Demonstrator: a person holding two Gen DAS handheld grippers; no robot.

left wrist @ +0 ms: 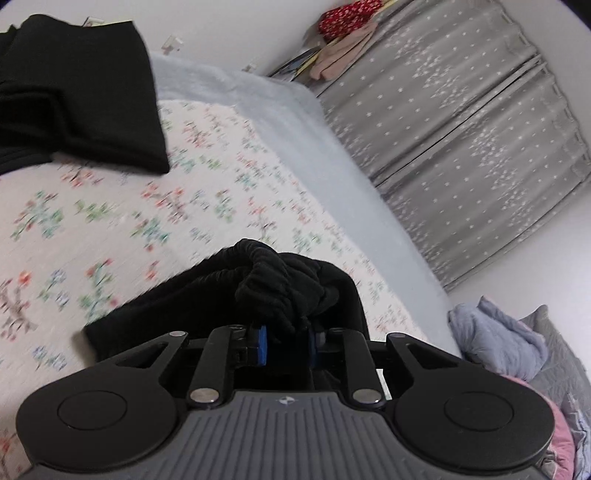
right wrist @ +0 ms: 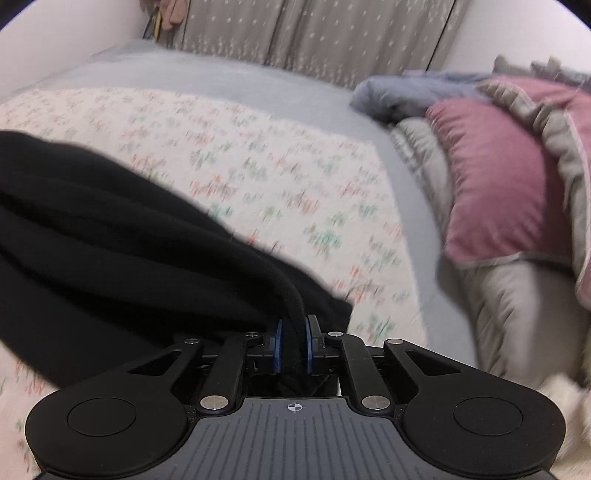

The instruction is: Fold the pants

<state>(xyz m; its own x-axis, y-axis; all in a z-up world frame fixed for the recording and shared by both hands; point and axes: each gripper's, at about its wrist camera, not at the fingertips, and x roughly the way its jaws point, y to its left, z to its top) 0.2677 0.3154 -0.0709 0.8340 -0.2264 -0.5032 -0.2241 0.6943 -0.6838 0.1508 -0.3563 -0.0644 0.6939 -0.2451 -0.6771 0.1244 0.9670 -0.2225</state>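
The black pants lie on a floral bedspread. My left gripper is shut on a bunched, ribbed part of the black pants, which bulges up between the blue pads. More of the black cloth is spread at the far left of that view. In the right wrist view my right gripper is shut on a thin fold of the black pants, which stretch away to the left over the bedspread. The blue pads press the cloth from both sides.
Pink and grey pillows and a crumpled bluish blanket are piled at the bed's right end. A grey starred curtain hangs behind the bed. Red and beige clothes sit on a shelf in the far corner.
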